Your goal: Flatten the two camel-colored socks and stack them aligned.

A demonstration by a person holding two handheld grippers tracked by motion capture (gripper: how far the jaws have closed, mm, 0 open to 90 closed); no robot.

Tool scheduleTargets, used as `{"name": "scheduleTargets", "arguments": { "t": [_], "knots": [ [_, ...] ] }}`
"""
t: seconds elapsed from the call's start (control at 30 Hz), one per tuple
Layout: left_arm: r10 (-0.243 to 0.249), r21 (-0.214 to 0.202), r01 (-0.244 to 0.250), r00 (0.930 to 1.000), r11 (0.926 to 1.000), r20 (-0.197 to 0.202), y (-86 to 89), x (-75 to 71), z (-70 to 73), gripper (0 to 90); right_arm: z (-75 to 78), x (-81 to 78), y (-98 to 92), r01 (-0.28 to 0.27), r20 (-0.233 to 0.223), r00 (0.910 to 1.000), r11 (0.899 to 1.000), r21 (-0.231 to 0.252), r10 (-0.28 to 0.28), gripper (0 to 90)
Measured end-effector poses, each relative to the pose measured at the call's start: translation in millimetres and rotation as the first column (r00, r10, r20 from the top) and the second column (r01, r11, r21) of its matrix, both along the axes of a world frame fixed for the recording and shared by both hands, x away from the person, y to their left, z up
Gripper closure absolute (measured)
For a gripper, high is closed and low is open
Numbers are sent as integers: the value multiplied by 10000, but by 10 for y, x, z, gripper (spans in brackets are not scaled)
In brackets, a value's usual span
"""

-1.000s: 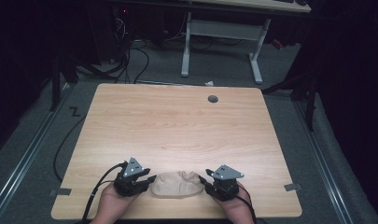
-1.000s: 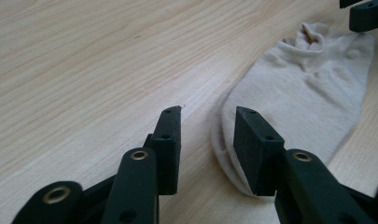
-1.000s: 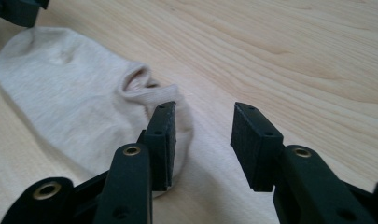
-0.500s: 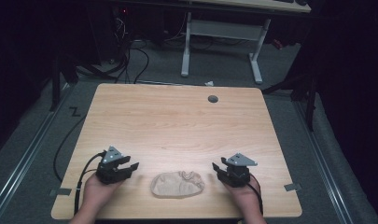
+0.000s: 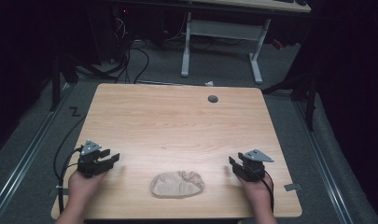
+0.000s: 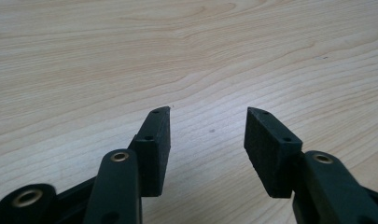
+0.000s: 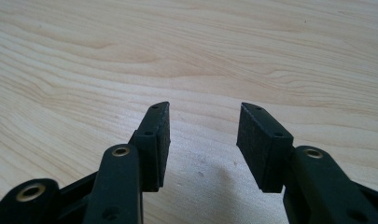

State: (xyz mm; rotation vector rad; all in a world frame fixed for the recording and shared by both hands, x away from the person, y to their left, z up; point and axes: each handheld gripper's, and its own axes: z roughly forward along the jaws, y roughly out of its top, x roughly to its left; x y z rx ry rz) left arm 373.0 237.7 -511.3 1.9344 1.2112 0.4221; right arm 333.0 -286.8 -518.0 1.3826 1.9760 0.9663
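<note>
The beige sock (image 5: 177, 184) lies bunched in a rounded, folded heap on the wooden table (image 5: 177, 121), near the front edge and roughly midway between the two hands. Nothing touches it.

The left gripper (image 5: 113, 157) sits well to the left of the sock, low over the table; its jaws have just been opening and stand spread, with bare wood grain between the pads (image 6: 161, 149) in the left gripper view. The right gripper (image 5: 232, 164) sits well to the right — its jaws have likewise just been opening, now wide apart and empty, the pads (image 7: 259, 147) framing bare tabletop.

Judgement: the bundling of the sock appears done — it rests compact and released, and both grippers are clear of it. Whether it is rolled or simply folded over cannot be told from the high view. What seems left, if anything, is only to draw the hands fully away.
</note>
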Motion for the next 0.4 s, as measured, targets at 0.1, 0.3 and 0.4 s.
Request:
{"name": "scheduleTargets", "arguments": {
  "t": [0.1, 0.3, 0.4],
  "knots": [
    [-138, 107, 138, 9999, 9998, -67, -40, 1, -16, 507, -23, 10, 12, 21, -101, 9999, 10000, -72, -22, 544],
    [-521, 237, 519, 9986, 9984, 70, -116, -67, 26, 504, -25, -36, 52, -53, -142, 9999, 9997, -234, 50, 546],
    [-655, 211, 653, 9978, 9976, 79, -150, -74, 40, 503, 28, -91, 98, -187, 122, 9997, 9993, -323, 191, 541]
  ]
}}
